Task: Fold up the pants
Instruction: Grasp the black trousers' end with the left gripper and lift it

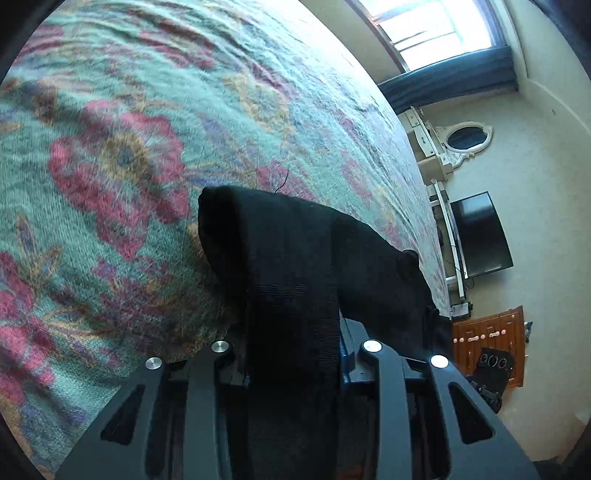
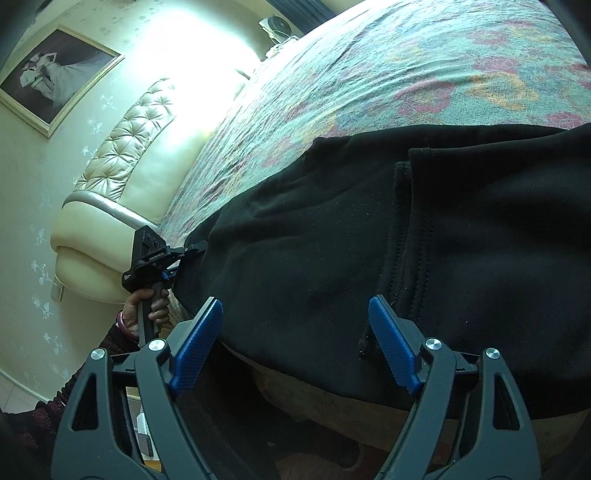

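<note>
In the left wrist view, the left gripper (image 1: 291, 354) is clamped on a thick fold of the black pants (image 1: 295, 266). The cloth fills the gap between its fingers and bulges up and forward out of them, hiding the pads. Past that bunch lies the bed (image 1: 147, 129), covered by a teal spread with red and yellow flowers. Beyond the bed's far edge stand a dark television (image 1: 480, 236), an oval mirror (image 1: 466, 137) in a white frame, a wooden cabinet (image 1: 491, 339) and a bright window (image 1: 436, 29) with a blue curtain (image 1: 450, 85) below it.

In the right wrist view, the right gripper (image 2: 295, 343) hovers at the near edge of the pants (image 2: 332, 240) with its blue-padded fingers (image 2: 195, 350) spread wide. The hanging edge of the cloth shows in the gap between them, and the pads do not press on it. The pants lie spread across the near side of the bed (image 2: 369, 74), with one layer folded over another at the right, its stitched hem running down toward the right finger. At the pants' left end the left gripper (image 2: 192, 253) grips the cloth, held by the person's hand (image 2: 149, 306), which wears a pink bracelet and a dark knitted sleeve. Farther off are a cream tufted headboard (image 2: 125, 155), a framed picture (image 2: 55, 77) on the wall and a small white device (image 2: 277, 26) near the bed's far corner.
</note>
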